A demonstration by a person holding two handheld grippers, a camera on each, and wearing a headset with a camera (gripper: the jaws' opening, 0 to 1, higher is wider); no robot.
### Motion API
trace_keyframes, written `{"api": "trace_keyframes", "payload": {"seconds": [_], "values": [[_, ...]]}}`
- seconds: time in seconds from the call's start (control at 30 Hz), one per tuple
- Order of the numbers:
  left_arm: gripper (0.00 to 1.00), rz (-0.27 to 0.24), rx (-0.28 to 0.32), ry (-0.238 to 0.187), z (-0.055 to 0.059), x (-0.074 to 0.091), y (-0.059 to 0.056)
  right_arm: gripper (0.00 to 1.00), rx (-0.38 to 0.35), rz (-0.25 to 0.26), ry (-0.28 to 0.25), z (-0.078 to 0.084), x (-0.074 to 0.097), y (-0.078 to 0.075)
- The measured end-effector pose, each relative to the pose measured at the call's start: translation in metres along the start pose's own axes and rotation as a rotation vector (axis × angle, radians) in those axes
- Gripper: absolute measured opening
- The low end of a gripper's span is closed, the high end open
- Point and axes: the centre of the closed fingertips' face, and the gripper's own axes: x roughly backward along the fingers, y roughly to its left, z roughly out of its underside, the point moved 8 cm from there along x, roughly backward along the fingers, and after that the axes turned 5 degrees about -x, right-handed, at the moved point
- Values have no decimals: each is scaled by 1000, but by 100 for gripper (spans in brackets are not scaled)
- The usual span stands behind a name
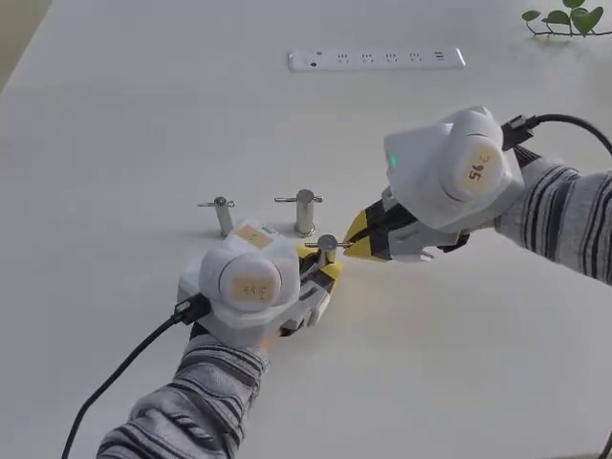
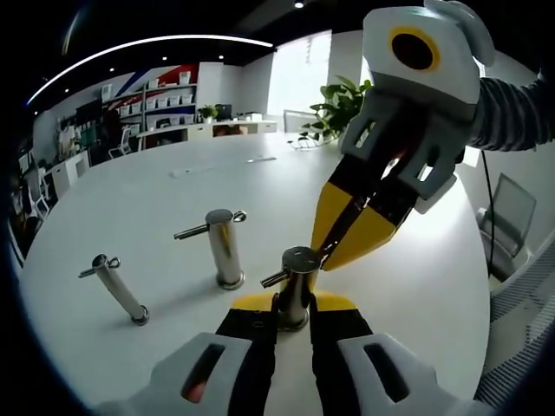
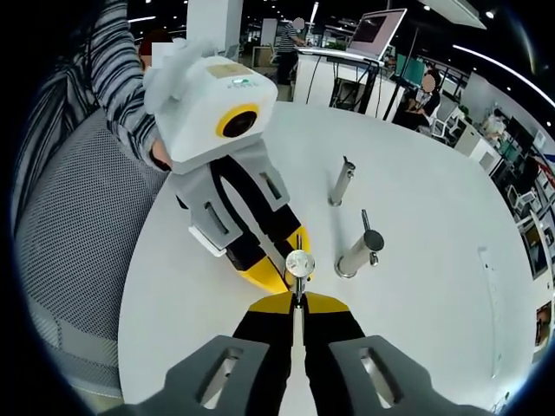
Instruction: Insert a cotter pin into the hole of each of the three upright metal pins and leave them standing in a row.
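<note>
Steadying the nearest pin (image 1: 327,247) falls to the left gripper (image 1: 321,266), whose fingers are clenched on the pin's lower shaft, one on each side, so that it stands upright on the bench (image 1: 143,115) close in front of the person. The right gripper (image 1: 352,239) reaches in from the pin's 3 o'clock, and its fingers are pinched on the looped end of the cotter pin (image 2: 271,279). The cotter pin runs level through the hole just under the pin's head, and its free end pokes out at 9 o'clock, so the insertion looks partly done. To finish well, I would push straight along the line of the hole, with no twist or downward lean. The left fingers should stay firm and low so the pin cannot tip, and the right fingers should let go only once the loop sits against the shaft. The pin's head stands above the left fingertips and touches, or nearly touches, the right fingertips. Farther off, the second pin (image 1: 305,212) stands at about 11 o'clock and the third pin (image 1: 224,216) between 9 and 10 o'clock. Each has a cotter pin already across its top, and both are well apart from either gripper. A power strip (image 1: 377,59) lies far back at 12 o'clock.
</note>
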Motion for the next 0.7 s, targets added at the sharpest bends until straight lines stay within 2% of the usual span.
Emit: {"api": "trace_keyframes", "payload": {"seconds": [0.17,0.23,0.3,0.47,0.7], "values": [[10,-2,-1,-2,0,0,0,0,-5,-1,-22,-3,0,1],[10,-2,0,-2,0,0,0,4,-31,-1,-19,-2,1,1],[10,-2,-1,-2,0,0,0,6,-27,5,-17,-1,4,1],[10,-2,0,-3,0,0,0,3,-49,13,-23,0,11,2],[10,-3,2,-4,0,0,0,0,-57,19,-24,0,12,2]]}}
